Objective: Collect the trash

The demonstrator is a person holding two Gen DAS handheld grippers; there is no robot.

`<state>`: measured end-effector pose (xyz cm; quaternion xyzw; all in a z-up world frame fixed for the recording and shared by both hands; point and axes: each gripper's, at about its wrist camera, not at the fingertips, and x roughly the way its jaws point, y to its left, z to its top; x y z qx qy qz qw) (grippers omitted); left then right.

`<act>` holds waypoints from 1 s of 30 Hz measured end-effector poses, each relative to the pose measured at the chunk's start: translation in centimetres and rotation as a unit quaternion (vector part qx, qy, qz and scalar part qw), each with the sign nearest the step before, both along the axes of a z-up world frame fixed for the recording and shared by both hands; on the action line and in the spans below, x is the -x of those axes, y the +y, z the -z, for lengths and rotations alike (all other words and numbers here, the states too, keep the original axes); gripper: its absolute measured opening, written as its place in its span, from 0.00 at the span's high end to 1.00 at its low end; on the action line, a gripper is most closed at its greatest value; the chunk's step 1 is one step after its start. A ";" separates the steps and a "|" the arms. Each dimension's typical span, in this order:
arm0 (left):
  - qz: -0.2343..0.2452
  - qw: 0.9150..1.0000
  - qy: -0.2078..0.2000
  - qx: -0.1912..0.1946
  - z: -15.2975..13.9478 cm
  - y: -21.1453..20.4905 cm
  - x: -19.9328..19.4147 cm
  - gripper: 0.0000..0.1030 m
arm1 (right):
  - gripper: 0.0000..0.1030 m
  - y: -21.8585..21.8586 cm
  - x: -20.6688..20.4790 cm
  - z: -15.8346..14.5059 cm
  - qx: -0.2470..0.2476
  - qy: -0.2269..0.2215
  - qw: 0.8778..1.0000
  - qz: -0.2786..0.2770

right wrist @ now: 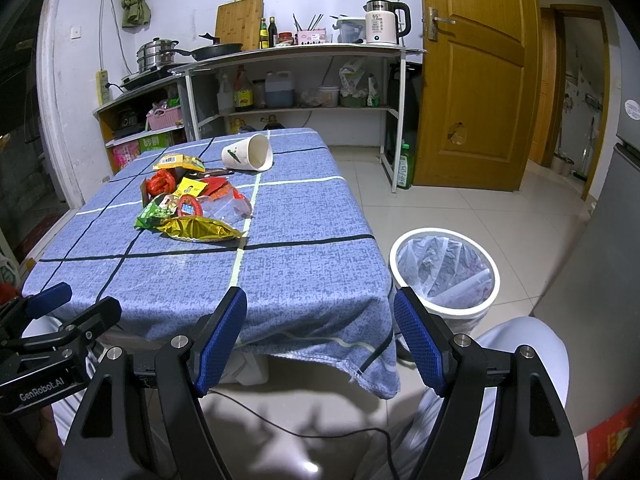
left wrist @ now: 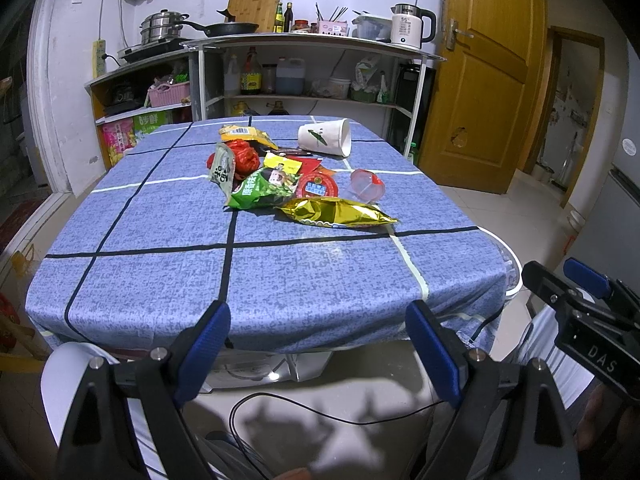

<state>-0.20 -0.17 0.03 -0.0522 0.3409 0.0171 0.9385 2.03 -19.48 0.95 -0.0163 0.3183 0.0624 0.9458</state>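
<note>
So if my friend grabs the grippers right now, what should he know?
Left gripper: open, empty, in front of the table.
Right gripper: open, empty, near the bin.
Trash: wrappers, gold bag, clear tub and tipped cup, all on the table.
Bin: on the floor to the table's right, lined.
Done: nothing picked up yet.
Left: every piece goes in the bin.

Right gripper wide open, bottom centre. Wrapper pile on table, centre-left; tipped paper cup above. Lined bin lower right.
</note>
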 end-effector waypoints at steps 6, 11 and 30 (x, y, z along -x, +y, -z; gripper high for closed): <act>-0.008 1.000 0.002 0.003 0.3 0.9 -0.5 0.12 | 0.26 0.0 -0.3 0.3 -0.004 0.004 1.000 -0.005; -0.014 1.000 0.002 -0.001 0.4 2.2 -2.0 0.12 | 0.26 0.6 -2.1 0.7 -0.008 0.017 0.999 -0.039; 0.010 1.000 0.016 0.007 -0.4 9.5 -12.3 0.15 | 0.26 8.9 -13.5 1.3 -0.016 0.033 0.964 -0.264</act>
